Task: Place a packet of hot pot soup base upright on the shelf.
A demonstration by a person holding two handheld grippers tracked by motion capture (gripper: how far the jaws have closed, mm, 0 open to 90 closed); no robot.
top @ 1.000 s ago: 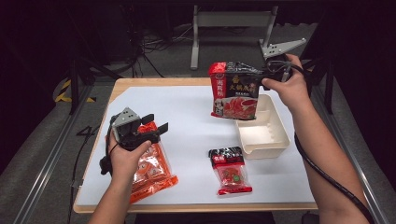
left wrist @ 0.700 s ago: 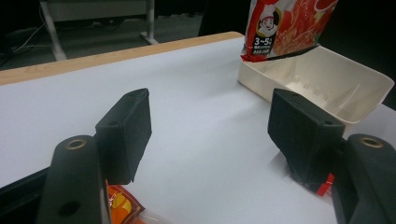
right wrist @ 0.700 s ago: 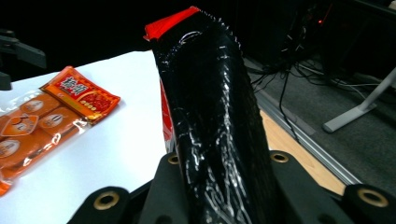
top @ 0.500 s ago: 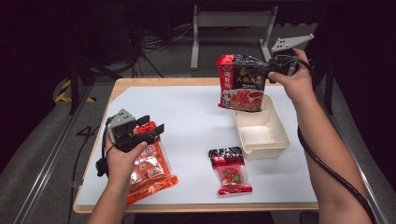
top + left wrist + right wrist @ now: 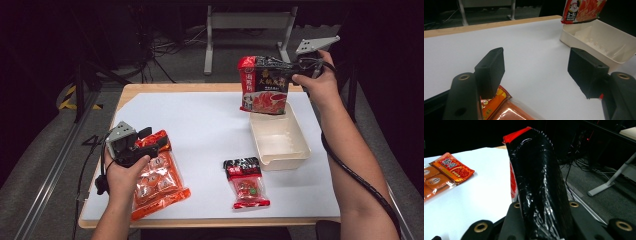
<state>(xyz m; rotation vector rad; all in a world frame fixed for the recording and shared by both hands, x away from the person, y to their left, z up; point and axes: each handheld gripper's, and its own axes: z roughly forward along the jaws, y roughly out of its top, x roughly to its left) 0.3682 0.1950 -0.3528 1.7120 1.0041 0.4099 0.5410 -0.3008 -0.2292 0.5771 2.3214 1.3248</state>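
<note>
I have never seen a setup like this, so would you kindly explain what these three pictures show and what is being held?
A person stands at a table covered in white, holding a hand-operated two-jaw gripper in each hand. The high view looks down from above; the other two come from cameras riding on the grippers, looking along their black jaws. The right gripper is shut on a black and red bag, hanging above a cream tray. The left gripper is open, holding nothing, over the top of an orange packet lying flat. A small red packet lies in front of the tray.
</note>
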